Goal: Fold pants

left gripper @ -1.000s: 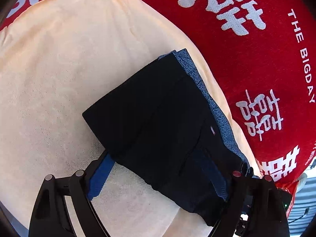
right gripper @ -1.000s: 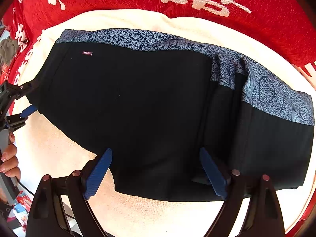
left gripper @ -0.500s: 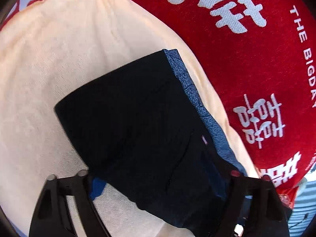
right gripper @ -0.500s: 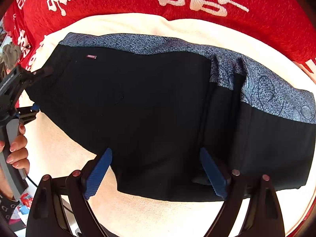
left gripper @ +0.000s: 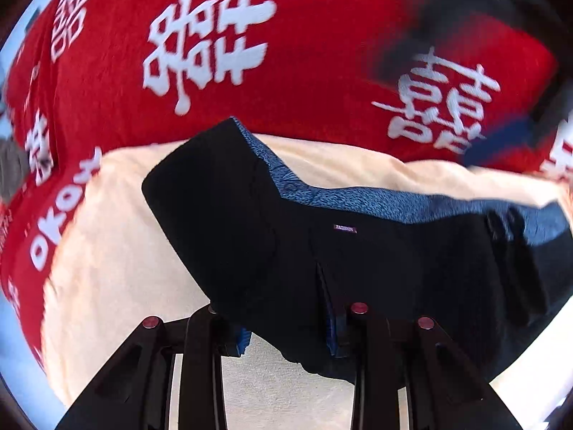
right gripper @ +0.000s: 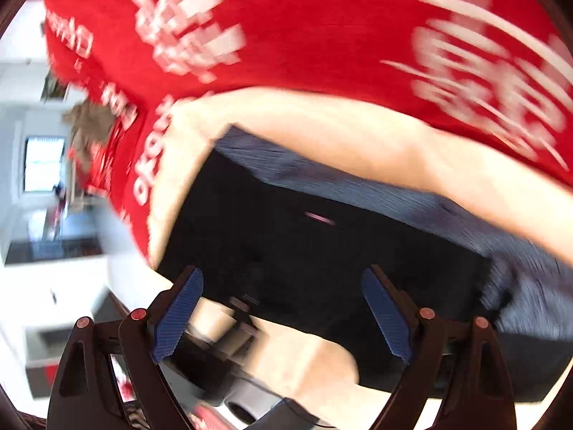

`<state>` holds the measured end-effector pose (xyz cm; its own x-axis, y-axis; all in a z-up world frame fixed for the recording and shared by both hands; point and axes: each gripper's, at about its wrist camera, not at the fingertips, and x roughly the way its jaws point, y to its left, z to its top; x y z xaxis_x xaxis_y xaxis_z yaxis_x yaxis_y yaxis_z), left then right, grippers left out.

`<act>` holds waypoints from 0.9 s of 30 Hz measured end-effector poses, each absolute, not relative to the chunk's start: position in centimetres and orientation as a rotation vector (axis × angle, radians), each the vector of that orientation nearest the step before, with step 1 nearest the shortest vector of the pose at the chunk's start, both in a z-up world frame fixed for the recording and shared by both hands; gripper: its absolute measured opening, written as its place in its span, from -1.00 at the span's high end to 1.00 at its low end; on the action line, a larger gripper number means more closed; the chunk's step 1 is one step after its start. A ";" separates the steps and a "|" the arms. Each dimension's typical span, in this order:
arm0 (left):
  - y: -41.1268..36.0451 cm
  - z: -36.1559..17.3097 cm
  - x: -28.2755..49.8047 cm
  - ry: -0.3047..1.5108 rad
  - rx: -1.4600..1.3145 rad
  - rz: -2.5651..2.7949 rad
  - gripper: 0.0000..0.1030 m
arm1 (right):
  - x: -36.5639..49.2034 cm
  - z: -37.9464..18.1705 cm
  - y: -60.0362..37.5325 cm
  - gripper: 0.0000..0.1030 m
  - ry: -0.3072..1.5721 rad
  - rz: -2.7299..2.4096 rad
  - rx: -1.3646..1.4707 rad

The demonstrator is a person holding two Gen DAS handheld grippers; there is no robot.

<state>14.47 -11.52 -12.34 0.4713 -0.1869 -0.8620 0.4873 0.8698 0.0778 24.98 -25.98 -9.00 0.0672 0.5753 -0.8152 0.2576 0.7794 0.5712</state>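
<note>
Black pants with a blue patterned waistband lie on a cream towel. My left gripper is at their near edge. Its jaws are closing, a bunch of the black cloth is pinched between the blue pads, and the pants' left end stands raised. In the right wrist view, which is blurred, the pants lie ahead of my right gripper. It is open wide, with the pants' near edge between its fingers and touching neither. The right gripper is a dark blur in the left wrist view.
A red blanket with white characters lies under the towel and fills the far side. In the right wrist view a hand and a dark tool show below the pants. White furniture and a window stand to the left.
The left gripper went from wide open to closed on the pants' edge, rolled and rose, lifting that end. The right gripper rose and swung across the pants, staying open.
</note>
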 end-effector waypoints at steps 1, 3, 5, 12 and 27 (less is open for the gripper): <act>-11.8 -12.3 14.3 0.992 0.347 -0.426 0.37 | 26.5 -9.0 -24.6 -0.80 1.549 0.316 0.681; -11.8 -12.0 14.2 0.984 0.353 -0.434 0.37 | 28.8 -9.2 -21.4 -0.83 1.603 0.400 0.612; -11.9 -11.8 14.2 0.981 0.357 -0.436 0.37 | 30.2 -9.5 -17.9 -0.84 1.647 0.445 0.512; -11.5 -11.3 14.2 0.984 0.371 -0.432 0.37 | 32.0 -13.3 -12.4 -0.68 1.838 0.457 0.248; -17.3 -4.5 9.7 0.878 0.403 -0.587 0.36 | 24.4 -6.2 -24.5 0.63 1.496 0.460 0.579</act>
